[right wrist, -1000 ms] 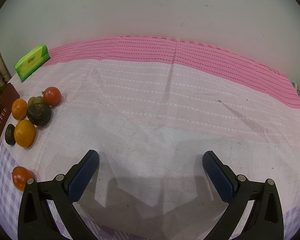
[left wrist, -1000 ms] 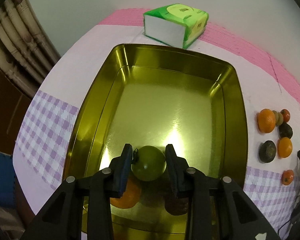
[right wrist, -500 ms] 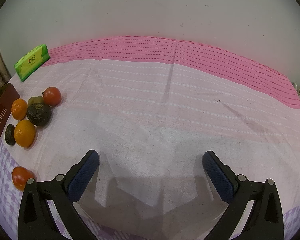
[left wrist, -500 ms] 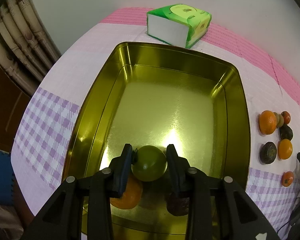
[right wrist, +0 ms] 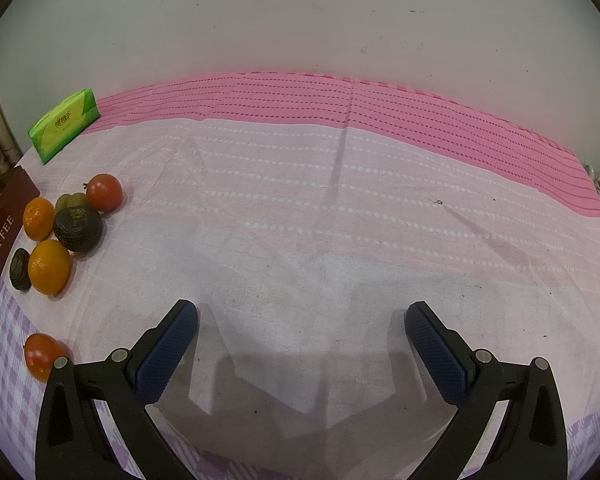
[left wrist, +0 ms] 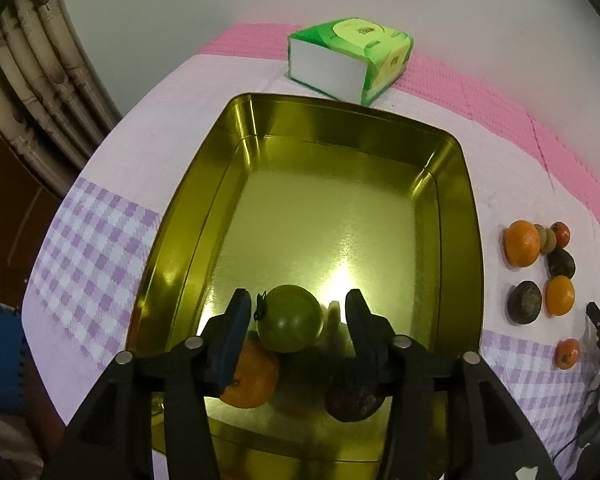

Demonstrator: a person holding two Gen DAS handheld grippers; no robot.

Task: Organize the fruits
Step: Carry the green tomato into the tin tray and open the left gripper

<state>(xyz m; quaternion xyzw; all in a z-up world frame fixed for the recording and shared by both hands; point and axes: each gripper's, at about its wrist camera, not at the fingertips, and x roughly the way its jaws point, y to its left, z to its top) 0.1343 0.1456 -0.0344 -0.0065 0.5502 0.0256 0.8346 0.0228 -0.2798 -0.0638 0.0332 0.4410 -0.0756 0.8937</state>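
From the left wrist we look down into the gold tin point(left wrist: 456, 216), and our left tongs point(left wrist: 296, 316) have just been opening: the green tomato point(left wrist: 290, 318) sits between the pads with a clear gap on its right, so we read it as let go. Below it lie an orange point(left wrist: 252, 376) and a dark fruit point(left wrist: 352, 398), so three pieces look delivered. The tongs' arms cover parts of both, and we cannot tell whether the tomato rests on the tin floor or on the orange. Out on the worktop point(left wrist: 500, 168), beside the tin, more fruit waits.

From the right wrist, our right tongs point(right wrist: 302, 332) are spread wide with nothing between them, over bare cloth. At far left we count seven pieces left: two oranges point(right wrist: 49, 266), two red tomatoes point(right wrist: 104, 192), two dark fruits point(right wrist: 78, 228) and a small greenish one half hidden. The tin is cut off by the frame edge.
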